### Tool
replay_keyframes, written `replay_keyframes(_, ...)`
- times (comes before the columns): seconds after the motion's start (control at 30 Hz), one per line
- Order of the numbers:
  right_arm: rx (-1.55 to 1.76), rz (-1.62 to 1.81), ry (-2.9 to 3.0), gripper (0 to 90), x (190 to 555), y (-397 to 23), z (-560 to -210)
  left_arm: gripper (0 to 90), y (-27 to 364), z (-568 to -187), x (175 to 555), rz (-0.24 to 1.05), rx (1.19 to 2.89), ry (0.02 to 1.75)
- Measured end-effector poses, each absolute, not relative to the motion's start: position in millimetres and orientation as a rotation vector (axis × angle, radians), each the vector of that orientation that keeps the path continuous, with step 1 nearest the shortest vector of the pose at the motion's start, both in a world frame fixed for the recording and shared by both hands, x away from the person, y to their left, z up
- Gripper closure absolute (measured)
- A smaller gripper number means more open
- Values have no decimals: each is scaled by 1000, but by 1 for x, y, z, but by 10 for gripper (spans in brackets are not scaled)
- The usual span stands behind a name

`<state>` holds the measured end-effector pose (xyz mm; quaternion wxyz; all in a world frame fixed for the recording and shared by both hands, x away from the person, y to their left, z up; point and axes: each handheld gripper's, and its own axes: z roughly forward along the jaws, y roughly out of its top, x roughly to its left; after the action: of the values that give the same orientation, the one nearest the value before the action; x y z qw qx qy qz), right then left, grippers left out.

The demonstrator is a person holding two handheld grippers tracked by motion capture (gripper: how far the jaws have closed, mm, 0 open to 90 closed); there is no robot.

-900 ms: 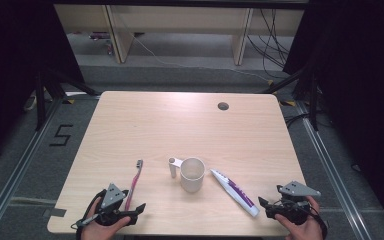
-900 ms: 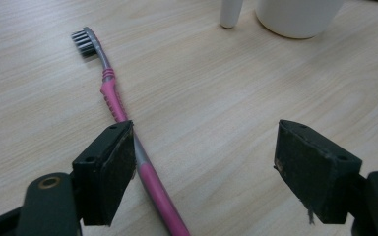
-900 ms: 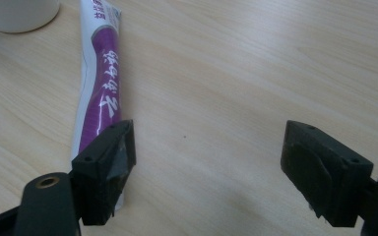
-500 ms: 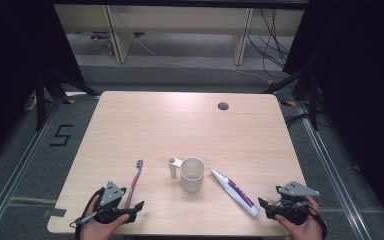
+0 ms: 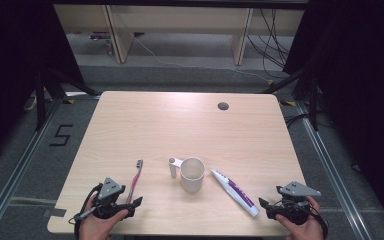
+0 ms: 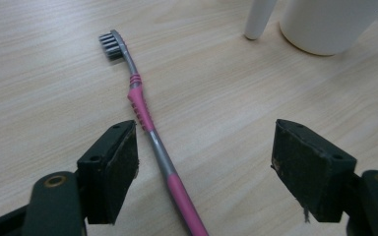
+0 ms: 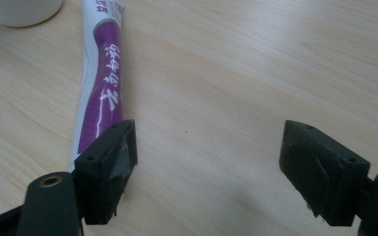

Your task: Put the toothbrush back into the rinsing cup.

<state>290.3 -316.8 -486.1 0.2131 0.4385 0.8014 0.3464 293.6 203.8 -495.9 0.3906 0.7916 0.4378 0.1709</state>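
Note:
A pink and grey toothbrush [image 5: 135, 180] lies flat on the wooden table [image 5: 180, 125], bristles pointing away. Its handle [image 6: 142, 113] runs between the jaws of my left gripper [image 6: 206, 157], close to the left jaw and untouched. That left gripper [image 5: 130, 205] sits open at the table's near left edge. A white and purple toothpaste tube [image 5: 234, 192] lies to the right of a white mug [image 5: 192, 175]. My right gripper [image 5: 265, 207] is open at the near right. The tube's end [image 7: 101, 83] lies by the left jaw of the right gripper [image 7: 209, 157], bare wood between the jaws.
The mug's handle [image 5: 172, 167] points left towards the toothbrush. A small dark grommet hole [image 5: 223, 106] sits near the table's far right edge. The far half of the tabletop is bare wood. Metal rails and dark floor surround the table.

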Motion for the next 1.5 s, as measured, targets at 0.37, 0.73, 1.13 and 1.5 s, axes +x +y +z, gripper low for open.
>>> replay_keyframes(0.37,1267,946,2250,223,287,-315,-486,295,204,-492,319,398,2114,1096)
replay_keyframes(0.73,1229,930,2236,227,290,-317,-487,402,204,-475,346,405,2162,1115)
replay_keyframes(1.13,1190,929,2253,230,290,-314,-487,581,197,-479,372,273,2361,1151)
replay_keyframes(1.5,1188,938,2269,232,290,-309,-488,688,196,-483,380,211,2456,1167)
